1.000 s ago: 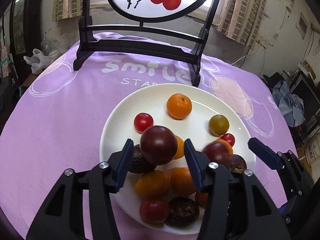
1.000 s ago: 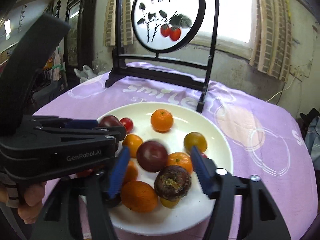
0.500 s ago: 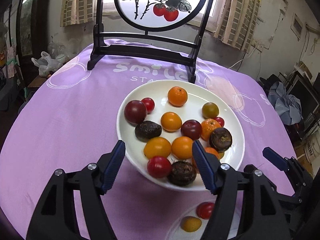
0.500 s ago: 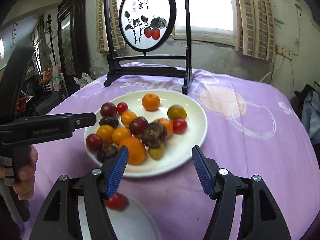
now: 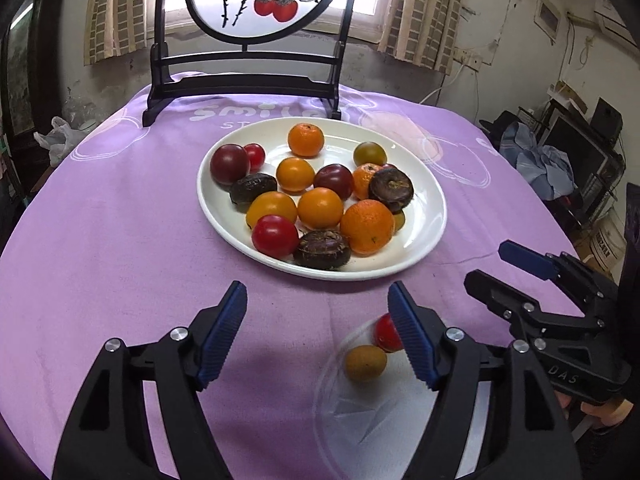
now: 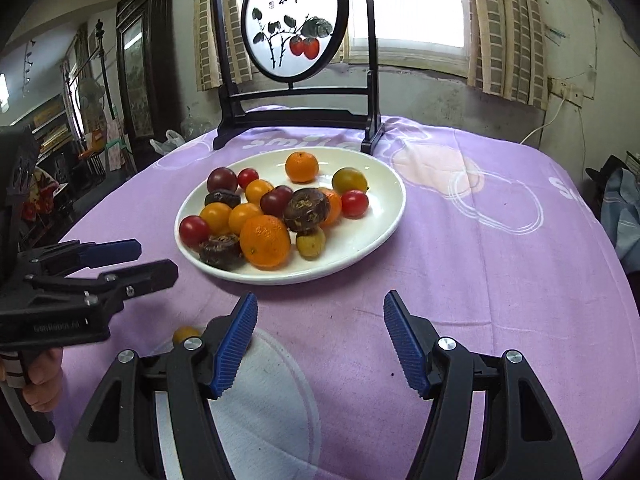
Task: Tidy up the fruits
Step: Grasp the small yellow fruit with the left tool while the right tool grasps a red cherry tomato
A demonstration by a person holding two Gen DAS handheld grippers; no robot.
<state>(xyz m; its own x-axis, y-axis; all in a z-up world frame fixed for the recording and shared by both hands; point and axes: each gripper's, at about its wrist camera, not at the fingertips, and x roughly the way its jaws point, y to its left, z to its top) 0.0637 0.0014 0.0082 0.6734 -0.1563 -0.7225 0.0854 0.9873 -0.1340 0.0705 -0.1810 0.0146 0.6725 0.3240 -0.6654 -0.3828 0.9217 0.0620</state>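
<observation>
Fruit of several kinds is heaped on a white plate (image 5: pixel 428 184) in the middle of a tabletop (image 5: pixel 100 240) covered with a purple cloth: oranges, red and dark purple tomatoes, yellow ones and brown wrinkled fruits. Nearer the cameras, a small clear dish (image 5: pixel 360 412) sits on the cloth and holds a red tomato (image 5: pixel 384 332) and a yellowish-brown fruit (image 5: pixel 365 363), the two touching each other. Left hand-held gripper (image 5: pixel 316 336) hangs over bare cloth just beside that dish, its jaws having just been opening, with nothing between them; the red tomato lies partly behind its right finger. Right hand-held gripper (image 6: pixel 320 344) also stands with its jaws apart and empty, over the cloth on the near side of the plate, with the clear dish under its left finger. In the right wrist view the left hand-held gripper shows at the left edge, held by a hand (image 6: pixel 40 380). Behind the plate stands a dark wooden screen (image 6: pixel 296 24) with a round painted panel of red fruit.
</observation>
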